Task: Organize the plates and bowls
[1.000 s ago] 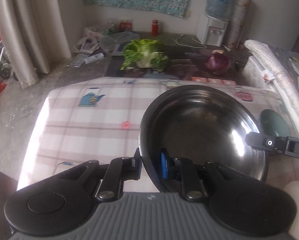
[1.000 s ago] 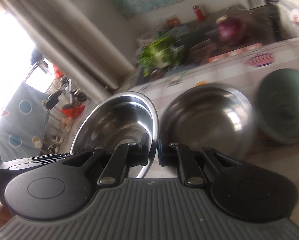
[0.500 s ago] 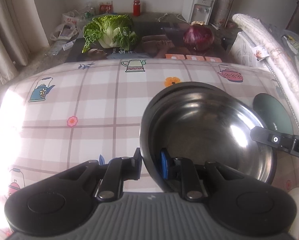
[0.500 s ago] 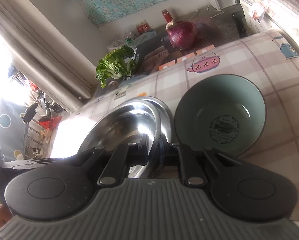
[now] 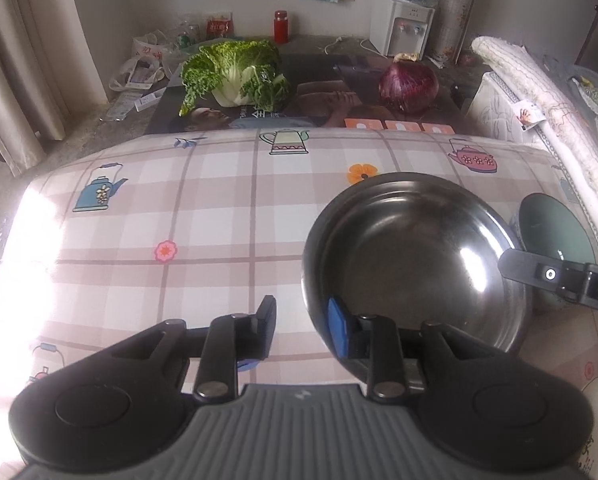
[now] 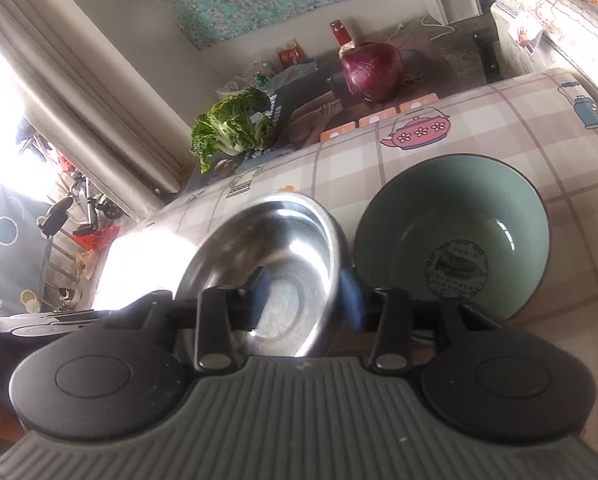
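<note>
step: release steel bowl (image 5: 415,256) nested on tabletop (image 5: 203,216) beside green bowl (image 6: 451,236) | left claw (image 5: 301,326), right claw (image 6: 305,294) both opening, rim between pads, unpinched | tip: widen fully, lift straight off, don't nudge stack

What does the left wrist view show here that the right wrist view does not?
Only the left wrist view shows the blue kettle print on the tablecloth's sunlit side and the right gripper's finger across the steel bowl's rim. Only the right wrist view shows the fish mark inside the green bowl. Both show the steel bowl, green bowl, cabbage and red onion.
</note>
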Available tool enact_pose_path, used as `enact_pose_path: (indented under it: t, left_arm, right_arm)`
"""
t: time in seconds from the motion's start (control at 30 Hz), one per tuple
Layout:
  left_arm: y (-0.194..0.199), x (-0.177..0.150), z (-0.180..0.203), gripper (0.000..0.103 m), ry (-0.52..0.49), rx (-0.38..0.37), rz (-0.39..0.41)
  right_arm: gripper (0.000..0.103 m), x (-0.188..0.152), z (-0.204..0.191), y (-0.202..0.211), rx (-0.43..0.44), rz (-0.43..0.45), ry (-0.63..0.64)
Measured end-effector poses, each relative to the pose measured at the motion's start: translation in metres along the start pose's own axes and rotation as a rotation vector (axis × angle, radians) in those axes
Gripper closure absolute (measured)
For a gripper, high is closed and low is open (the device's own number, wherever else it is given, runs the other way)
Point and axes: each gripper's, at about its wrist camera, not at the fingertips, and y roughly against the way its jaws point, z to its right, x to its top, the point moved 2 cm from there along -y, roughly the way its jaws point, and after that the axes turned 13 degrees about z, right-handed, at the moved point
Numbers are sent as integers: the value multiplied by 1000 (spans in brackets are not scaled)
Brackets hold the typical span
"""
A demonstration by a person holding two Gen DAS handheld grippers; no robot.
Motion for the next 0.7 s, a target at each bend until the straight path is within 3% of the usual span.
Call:
enact_pose_path:
  t: [0.2, 0.33, 0.7]
  left_arm:
    - [26, -2, 1, 56, -17, -16, 57]
    - [43, -2, 7, 53, -41, -25, 96]
    - [78, -13, 36, 41, -54, -114, 117]
  right_arm:
    - [48, -1, -7, 7, -8, 14, 11]
    - [41, 3, -16, 13, -16, 43, 52]
    - [40, 6, -12, 58, 9, 92, 28]
